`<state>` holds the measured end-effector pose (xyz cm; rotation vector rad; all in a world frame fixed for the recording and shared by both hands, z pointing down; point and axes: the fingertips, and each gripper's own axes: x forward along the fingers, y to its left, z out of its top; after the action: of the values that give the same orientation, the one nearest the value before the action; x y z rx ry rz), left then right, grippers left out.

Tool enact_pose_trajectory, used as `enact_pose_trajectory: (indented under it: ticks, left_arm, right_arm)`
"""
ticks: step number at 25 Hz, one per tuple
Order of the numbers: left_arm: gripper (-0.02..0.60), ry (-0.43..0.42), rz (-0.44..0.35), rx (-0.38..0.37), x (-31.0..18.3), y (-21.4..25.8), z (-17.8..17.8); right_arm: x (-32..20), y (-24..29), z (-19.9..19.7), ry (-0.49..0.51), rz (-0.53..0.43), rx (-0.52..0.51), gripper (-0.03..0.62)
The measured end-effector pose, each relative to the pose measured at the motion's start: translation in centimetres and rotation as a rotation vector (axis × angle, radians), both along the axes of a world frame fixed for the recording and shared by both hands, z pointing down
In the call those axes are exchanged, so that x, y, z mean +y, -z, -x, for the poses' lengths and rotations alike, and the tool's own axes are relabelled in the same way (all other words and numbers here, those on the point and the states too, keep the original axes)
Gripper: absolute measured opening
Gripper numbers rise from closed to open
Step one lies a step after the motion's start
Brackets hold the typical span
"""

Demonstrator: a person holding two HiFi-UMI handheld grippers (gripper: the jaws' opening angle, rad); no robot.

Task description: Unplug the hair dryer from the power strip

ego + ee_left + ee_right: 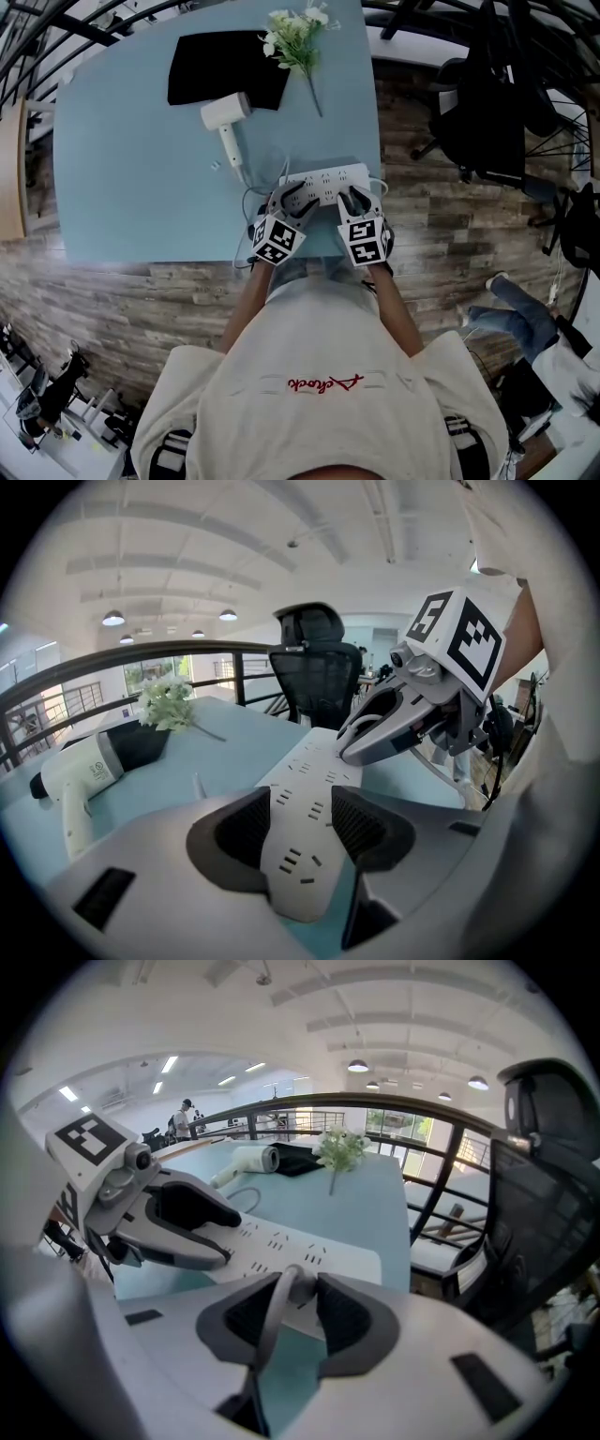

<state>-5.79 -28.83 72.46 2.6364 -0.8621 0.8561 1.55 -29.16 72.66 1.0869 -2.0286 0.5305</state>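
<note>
Head view, top-down: light-blue table over wood floor. White power strip lying flat close to table's near edge, long side across. White hair dryer further back, well apart from strip, head overlapping edge of black cloth, handle pointing toward strip. Dryer cord seen looping from handle down to strip's left part. White flowers at far edge, just beside cloth. Black office chair off to the right of table.

L gripper: closed on strip's left end, dark pads pressed vs. both long sides, strip running away btw. them; held flat on table. Sockets on that end empty as far as visible.

R gripper: jaws at narrow-to-medium gap, clamped on pale plug seated in strip near its right end. Gray cord coming off plug, trailing back along left pad toward camera. Plug not yet out of socket. Both grippers angled down, side by side over strip, not touching each other.
</note>
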Motion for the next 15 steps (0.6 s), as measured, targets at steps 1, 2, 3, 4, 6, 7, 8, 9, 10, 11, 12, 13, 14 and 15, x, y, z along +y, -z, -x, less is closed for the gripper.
enact_pose_trajectory:
  ticks: [1, 2, 3, 4, 6, 7, 8, 9, 10, 11, 12, 13, 14, 15]
  left_arm:
    - [0.192, 0.000, 0.000, 0.000, 0.00, 0.01, -0.01]
    - [0.192, 0.001, 0.000, -0.001, 0.00, 0.02, -0.03]
    - [0.192, 0.001, 0.000, -0.001, -0.01, 0.03, -0.05]
    - [0.192, 0.002, 0.000, -0.001, -0.02, 0.04, -0.05]
    - [0.192, 0.005, -0.001, 0.000, -0.03, 0.07, 0.00]
    - [0.192, 0.006, -0.001, 0.000, -0.04, 0.07, 0.03]
    - [0.192, 0.007, -0.001, 0.001, -0.04, 0.07, 0.05]
    - [0.192, 0.007, -0.001, 0.001, -0.03, 0.06, 0.06]
    - [0.192, 0.006, 0.000, 0.001, -0.02, 0.06, 0.06]
    - [0.192, 0.006, 0.001, 0.001, -0.01, 0.05, 0.06]
    - [0.192, 0.006, 0.002, 0.000, -0.01, 0.04, 0.06]
    - [0.192, 0.007, 0.003, 0.001, -0.02, 0.04, 0.05]
    - [0.192, 0.007, 0.004, 0.001, -0.04, 0.03, 0.03]
    - [0.192, 0.007, 0.005, 0.002, -0.05, 0.02, 0.02]
  right_arm:
    - [0.01, 0.03, 0.01, 0.003, 0.004, 0.000, 0.126]
    - [0.01, 0.06, -0.01, 0.005, 0.008, 0.000, 0.126]
    - [0.01, 0.09, -0.04, 0.006, 0.013, 0.001, 0.124]
    - [-0.01, 0.12, -0.06, 0.007, 0.018, 0.002, 0.124]
    - [-0.03, 0.19, -0.02, 0.009, 0.026, 0.004, 0.123]
    - [-0.03, 0.21, 0.01, 0.008, 0.029, 0.005, 0.123]
    - [-0.02, 0.23, 0.03, 0.007, 0.031, 0.005, 0.123]
    - [0.00, 0.25, 0.05, 0.006, 0.033, 0.006, 0.123]
    - [0.03, 0.27, 0.05, 0.006, 0.036, 0.007, 0.123]
    - [0.05, 0.29, 0.05, 0.006, 0.039, 0.007, 0.123]
    - [0.06, 0.31, 0.04, 0.005, 0.041, 0.007, 0.123]
    - [0.07, 0.32, 0.03, 0.005, 0.043, 0.006, 0.123]
    - [0.07, 0.33, 0.01, 0.004, 0.044, 0.005, 0.121]
    - [0.08, 0.35, 0.00, 0.003, 0.045, 0.004, 0.121]
